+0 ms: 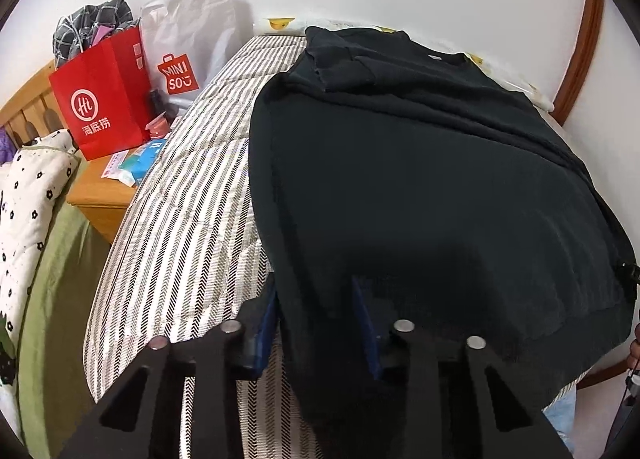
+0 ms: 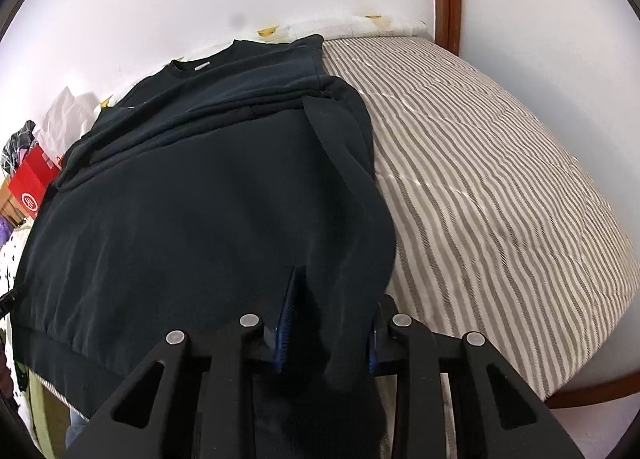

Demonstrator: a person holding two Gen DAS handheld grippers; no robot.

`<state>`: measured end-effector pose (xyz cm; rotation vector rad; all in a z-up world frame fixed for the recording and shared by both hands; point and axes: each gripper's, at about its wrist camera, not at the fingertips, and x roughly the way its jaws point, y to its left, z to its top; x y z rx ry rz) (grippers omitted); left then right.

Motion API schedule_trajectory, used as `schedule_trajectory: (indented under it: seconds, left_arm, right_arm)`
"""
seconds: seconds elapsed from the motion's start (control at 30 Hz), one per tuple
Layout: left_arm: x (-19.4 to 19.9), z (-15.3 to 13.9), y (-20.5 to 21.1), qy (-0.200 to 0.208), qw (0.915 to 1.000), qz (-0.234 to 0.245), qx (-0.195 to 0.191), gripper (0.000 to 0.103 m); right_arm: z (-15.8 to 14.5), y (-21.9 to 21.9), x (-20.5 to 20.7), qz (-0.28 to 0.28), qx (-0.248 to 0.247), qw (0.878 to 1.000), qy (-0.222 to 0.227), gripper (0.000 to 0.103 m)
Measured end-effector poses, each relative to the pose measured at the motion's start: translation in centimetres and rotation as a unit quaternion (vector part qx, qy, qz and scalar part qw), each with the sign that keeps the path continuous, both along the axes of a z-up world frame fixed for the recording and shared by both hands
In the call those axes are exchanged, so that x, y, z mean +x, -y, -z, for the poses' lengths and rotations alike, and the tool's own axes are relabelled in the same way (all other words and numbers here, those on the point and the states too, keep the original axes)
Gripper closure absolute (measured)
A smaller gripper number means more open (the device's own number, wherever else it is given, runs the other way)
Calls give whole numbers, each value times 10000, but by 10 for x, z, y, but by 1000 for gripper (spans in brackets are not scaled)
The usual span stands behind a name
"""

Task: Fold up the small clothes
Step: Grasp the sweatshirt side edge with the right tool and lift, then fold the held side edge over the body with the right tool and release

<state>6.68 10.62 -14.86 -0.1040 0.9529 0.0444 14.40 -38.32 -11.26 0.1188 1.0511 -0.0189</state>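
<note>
You're pinching the black cotton sweatshirt (image 1: 420, 179) at the striped bed's (image 1: 192, 187) near edge: left claw (image 1: 316, 323) and right claw (image 2: 328, 323) gripping hem corners, neckline lying straight ahead.

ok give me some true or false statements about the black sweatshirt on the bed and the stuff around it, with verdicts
1. The black long-sleeved sweatshirt lies on a grey and white striped quilt. True.
2. Its sleeves are spread out flat to both sides. False: they are folded in over the body.
3. A red paper shopping bag stands on the wooden bedside table. True.
4. The left hand-held gripper hovers clear of the sweatshirt. False: the hem corner sits between its fingers.
5. The right hand-held gripper has dark fabric between its fingers. True.
6. The sweatshirt's collar faces the grippers. False: it lies at the far end, by the wall.
</note>
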Motion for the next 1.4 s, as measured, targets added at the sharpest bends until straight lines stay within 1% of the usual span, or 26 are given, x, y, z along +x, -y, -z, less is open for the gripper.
schedule_trajectory:
  seconds: [0.03, 0.07, 0.13, 0.17, 0.2, 0.27, 0.33, 0.4, 0.47, 0.63, 0.73, 0.87, 1.03, 1.2, 1.3, 1.4]
  left_arm:
    - [0, 0, 0, -9, 10000, -12, -17, 86]
    - [0, -1, -1, -32, 10000, -25, -61, 93]
    - [0, -4, -5, -37, 9997, -109, -205, 95]
    - [-3, -8, -7, 23, 9996, -116, -264, 95]
    - [-6, -13, -8, 98, 9995, -108, -275, 95]
    - [-13, -27, -10, 286, 9989, -50, -380, 96]
    - [-19, -42, -13, 439, 9973, 30, -594, 96]
    - [-23, -59, -13, 571, 9953, 154, -763, 96]
    - [-22, -70, -12, 679, 9941, 203, -816, 96]
    - [-6, -93, -11, 960, 9922, 228, -762, 96]
    - [11, -106, -11, 1092, 9910, 204, -748, 96]
    - [39, -119, -11, 1259, 9902, 185, -573, 96]
    - [86, -126, -13, 1322, 9901, 128, -465, 96]
    - [136, -123, -11, 1299, 9907, 145, -381, 96]
    - [167, -113, -10, 1163, 9924, 76, -395, 96]
    - [198, -98, -10, 988, 9943, 15, -399, 96]
  right_arm:
    - [0, -2, 3, -79, 24, 10000, 3, 91]
    - [-1, -1, 3, -109, 44, 9999, 31, 93]
    - [-6, 0, 2, -147, -12, 9998, 166, 94]
    - [-10, 2, -1, -166, 7, 9996, 242, 95]
    - [-17, 9, -6, -170, 151, 9991, 355, 95]
    - [-29, 17, -12, -180, 367, 9979, 498, 95]
    - [-42, 27, -19, -209, 527, 9963, 649, 95]
    - [-55, 31, -23, -214, 526, 9952, 797, 95]
    - [-63, 32, -21, -227, 506, 9945, 889, 95]
    - [-82, 30, -4, -244, 485, 9918, 1157, 95]
    - [-96, 26, 13, -274, 465, 9890, 1375, 95]
    - [-110, 24, 49, -205, 469, 9871, 1516, 95]
    - [-113, 21, 98, -200, 439, 9865, 1562, 95]
    - [-106, 16, 149, -185, 391, 9872, 1532, 95]
    - [-91, 14, 182, -207, 301, 9892, 1419, 95]
    - [-74, 15, 206, -179, 258, 9914, 1269, 95]
